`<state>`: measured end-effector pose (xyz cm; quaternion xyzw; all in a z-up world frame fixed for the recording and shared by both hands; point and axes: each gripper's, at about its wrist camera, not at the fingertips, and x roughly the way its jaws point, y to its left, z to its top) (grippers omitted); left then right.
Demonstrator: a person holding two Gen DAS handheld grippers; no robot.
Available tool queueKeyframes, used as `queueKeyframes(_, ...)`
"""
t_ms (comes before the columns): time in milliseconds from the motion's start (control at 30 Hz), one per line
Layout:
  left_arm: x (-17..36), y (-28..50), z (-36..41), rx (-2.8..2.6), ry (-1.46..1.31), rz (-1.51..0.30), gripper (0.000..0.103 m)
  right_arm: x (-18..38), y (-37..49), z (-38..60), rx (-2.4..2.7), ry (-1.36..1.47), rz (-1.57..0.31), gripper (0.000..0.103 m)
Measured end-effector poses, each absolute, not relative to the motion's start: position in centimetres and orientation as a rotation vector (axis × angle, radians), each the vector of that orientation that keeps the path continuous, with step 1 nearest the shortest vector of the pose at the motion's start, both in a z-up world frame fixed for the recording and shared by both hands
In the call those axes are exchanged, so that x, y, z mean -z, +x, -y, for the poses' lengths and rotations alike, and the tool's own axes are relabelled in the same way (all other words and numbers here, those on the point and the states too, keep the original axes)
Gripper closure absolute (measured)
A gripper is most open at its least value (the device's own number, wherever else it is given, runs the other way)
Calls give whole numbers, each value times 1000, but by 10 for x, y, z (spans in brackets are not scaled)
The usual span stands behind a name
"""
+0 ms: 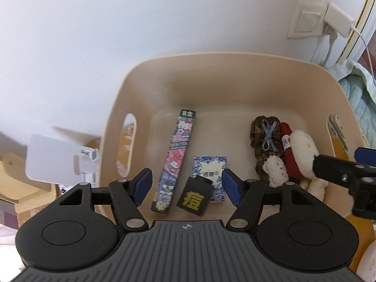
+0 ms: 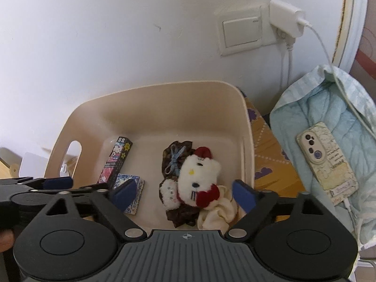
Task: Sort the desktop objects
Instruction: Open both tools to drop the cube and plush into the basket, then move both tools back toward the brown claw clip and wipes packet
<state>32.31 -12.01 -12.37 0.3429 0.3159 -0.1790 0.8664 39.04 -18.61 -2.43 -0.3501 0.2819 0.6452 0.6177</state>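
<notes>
We see the beige bin (image 1: 211, 75) filling the space ahead of both pairs of jaws, its handle cutouts on either side wall. In the right wrist view, a pale blue quilt (image 2: 329, 108) lies beyond the right jaw, outside the bin, with a phone (image 2: 327, 162) in a cream case resting on it.

Our left gripper (image 1: 186, 185) hangs over the bin's near edge with its jaws spread wide and nothing between the pads. Our right gripper (image 2: 182, 193) is likewise spread wide, holding nothing.

Inside the bin, the white cat plush (image 2: 199, 176) with red bows sits between the right gripper's jaws and just ahead of them, lying on a cream cloth (image 2: 216, 213). Touching it on the left-jaw side is a brown patterned scrunchie (image 2: 175, 162) with a blue ribbon bow and a small white plush charm (image 2: 169, 192).

Ahead of the left gripper's left jaw lies a long cartoon-printed box (image 1: 175, 159), stretching away from us. Between the left gripper's jaws, a blue-and-white tissue packet (image 1: 210, 174) lies flat, and a small black box (image 1: 195, 196) with a yellow character partly overlaps its near corner, tilted.
</notes>
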Motion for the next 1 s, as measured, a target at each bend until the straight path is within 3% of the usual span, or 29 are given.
queueKeyframes(333,100,308,87,375,696,-623,35,7,381,213,-1554,-788,-632,0)
queueKeyframes(1000,106,255,-4,430,822,-629,34,37,378,281,-1602,-877,-677,0)
